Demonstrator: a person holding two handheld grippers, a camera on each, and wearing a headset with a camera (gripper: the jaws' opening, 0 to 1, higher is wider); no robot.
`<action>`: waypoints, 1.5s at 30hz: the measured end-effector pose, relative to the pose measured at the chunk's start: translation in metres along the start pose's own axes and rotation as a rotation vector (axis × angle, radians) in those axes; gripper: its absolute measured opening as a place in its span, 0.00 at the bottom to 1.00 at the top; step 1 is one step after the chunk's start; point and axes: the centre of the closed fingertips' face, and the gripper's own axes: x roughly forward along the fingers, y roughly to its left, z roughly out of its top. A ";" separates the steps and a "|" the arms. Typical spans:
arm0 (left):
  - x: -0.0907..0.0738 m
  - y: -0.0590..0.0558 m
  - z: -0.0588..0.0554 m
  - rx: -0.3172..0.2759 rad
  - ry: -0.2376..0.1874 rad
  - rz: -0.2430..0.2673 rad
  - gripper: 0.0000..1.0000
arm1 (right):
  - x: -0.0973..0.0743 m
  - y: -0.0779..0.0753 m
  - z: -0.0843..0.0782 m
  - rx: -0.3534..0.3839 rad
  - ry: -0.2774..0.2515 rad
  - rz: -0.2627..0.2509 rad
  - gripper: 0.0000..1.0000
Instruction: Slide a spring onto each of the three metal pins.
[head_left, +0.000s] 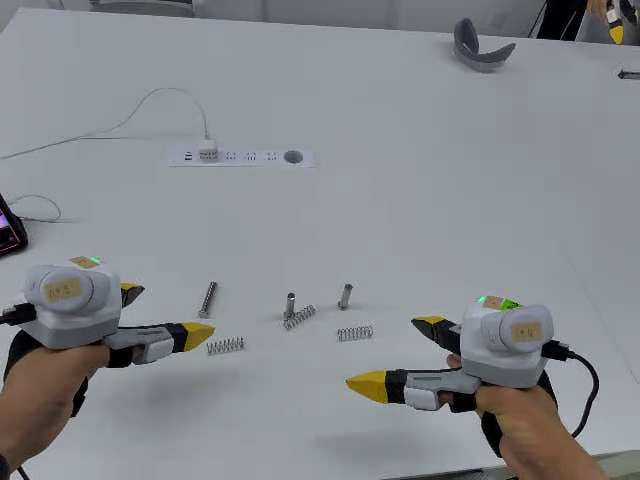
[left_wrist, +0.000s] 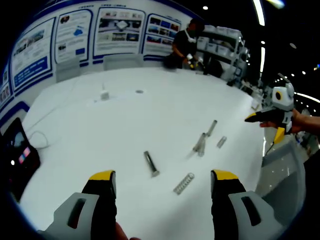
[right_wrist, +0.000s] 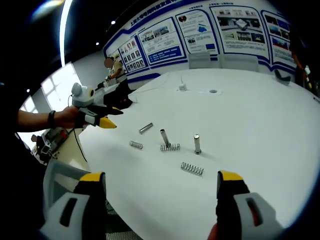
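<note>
Head view: left gripper (head_left: 165, 313) held low, pointed right, jaws wide apart, nothing in them. Small coiled steel spring (head_left: 226, 346) lay just beside its lower tip, long axis left to right. Right gripper (head_left: 400, 353) pointed left, also wide apart and empty; second steel spring (head_left: 355, 333) near its tips.

Left gripper view: flat-lying silver metal pin (left_wrist: 151, 163) ahead between jaws, just beyond the spring.

Right gripper view: upright silver metal pin (right_wrist: 197, 143) stood behind second spring, straight ahead.

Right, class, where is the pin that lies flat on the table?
In the head view the flat pin lies left of the middle upright pin, with a spring just below it in frame, close to the left gripper.
</note>
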 end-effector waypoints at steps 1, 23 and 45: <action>0.002 0.000 0.001 0.005 0.001 -0.002 0.79 | 0.000 0.000 0.000 -0.001 0.001 -0.001 0.93; 0.053 0.011 0.010 -0.002 0.051 -0.017 0.71 | 0.001 -0.008 -0.004 0.016 0.003 -0.017 0.91; 0.096 0.019 -0.009 -0.018 0.134 0.022 0.44 | -0.006 -0.019 -0.011 0.067 -0.006 -0.040 0.89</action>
